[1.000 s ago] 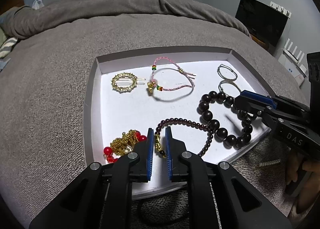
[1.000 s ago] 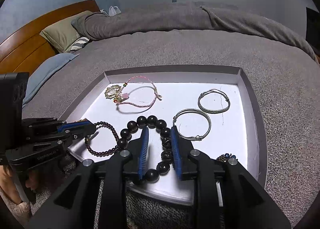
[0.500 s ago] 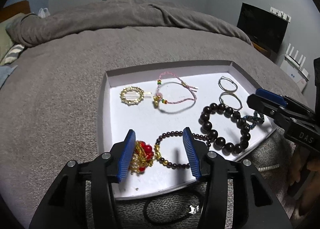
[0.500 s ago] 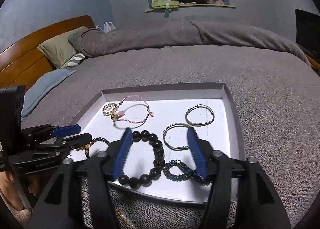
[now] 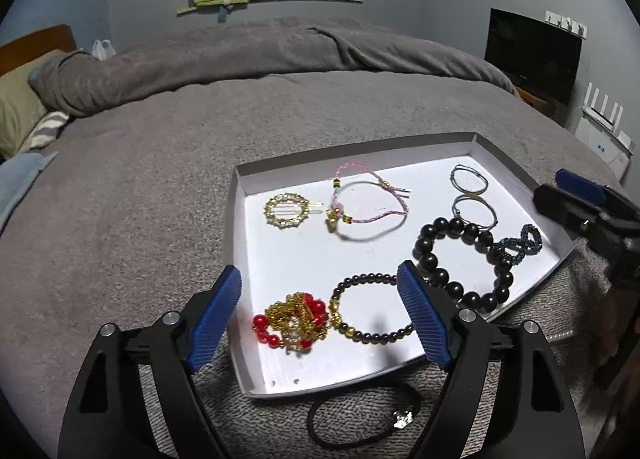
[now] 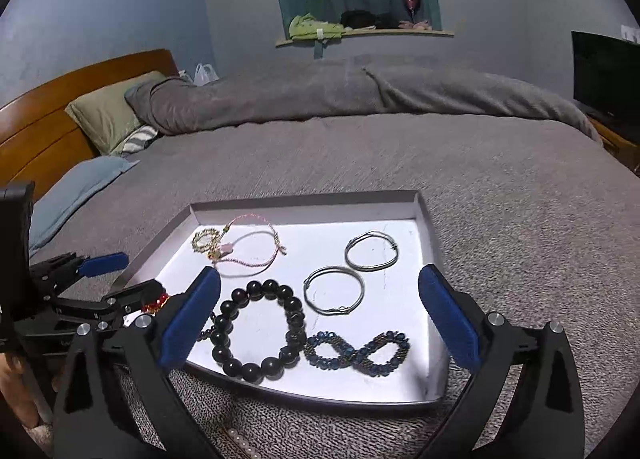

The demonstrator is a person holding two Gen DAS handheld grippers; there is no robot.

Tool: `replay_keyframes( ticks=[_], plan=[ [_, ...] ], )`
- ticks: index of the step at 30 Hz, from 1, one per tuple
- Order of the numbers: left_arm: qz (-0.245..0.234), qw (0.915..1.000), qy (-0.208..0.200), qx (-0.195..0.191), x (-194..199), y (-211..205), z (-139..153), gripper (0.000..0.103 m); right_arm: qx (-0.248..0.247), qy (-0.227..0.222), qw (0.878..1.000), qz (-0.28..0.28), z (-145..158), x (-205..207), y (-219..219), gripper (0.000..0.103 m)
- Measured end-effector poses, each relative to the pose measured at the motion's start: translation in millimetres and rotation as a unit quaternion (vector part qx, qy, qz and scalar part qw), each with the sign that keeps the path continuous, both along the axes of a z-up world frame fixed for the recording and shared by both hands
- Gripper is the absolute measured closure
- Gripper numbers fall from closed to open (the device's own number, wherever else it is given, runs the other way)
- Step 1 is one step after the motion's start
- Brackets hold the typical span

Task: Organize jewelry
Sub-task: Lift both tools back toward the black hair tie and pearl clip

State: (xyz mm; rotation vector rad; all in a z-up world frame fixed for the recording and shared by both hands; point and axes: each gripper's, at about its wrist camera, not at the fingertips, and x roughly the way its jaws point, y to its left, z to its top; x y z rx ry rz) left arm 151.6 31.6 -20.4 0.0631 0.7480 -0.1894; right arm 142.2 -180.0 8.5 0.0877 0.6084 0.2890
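A: Left wrist view, going left to right?
B: The left gripper (image 5: 320, 315) has just been opening, jaws released over the tray (image 5: 240, 339) on the bed (image 5: 140, 187); a red-gold chain (image 5: 294, 321) and thin bead bracelet (image 5: 372, 309) lie loose between them, at six o'clock.
A: And further right?
B: The big bead bracelet (image 6: 260, 329) and blue bracelet (image 6: 358, 351) lie at four o'clock in the tray. The right gripper (image 6: 320, 317) has also just been opening, jaws released, gripping nothing.

Each gripper consists of two black plastic arms with triangular cut-outs and silver round-head screws at the pivots. The left gripper (image 5: 320, 319), at the lower centre of its frame, carries ribbed blue pads on its fingers (image 5: 216, 315). The right gripper (image 6: 320, 323) is of identical construction.
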Motion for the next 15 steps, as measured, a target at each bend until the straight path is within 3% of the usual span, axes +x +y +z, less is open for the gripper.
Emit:
replay_keyframes(
  ticks=[8,15],
  plan=[
    [0.018,0.9995,-0.020,0.014,-13,4,7,0.013,0.014,-0.027,0.999,-0.021,12,-23,-15,0.005],
    [0.026,0.9988,-0.031,0.027,-33,7,7,0.011,-0.009,-0.056,0.998,-0.026,12,-53,-16,0.005]
  ],
)
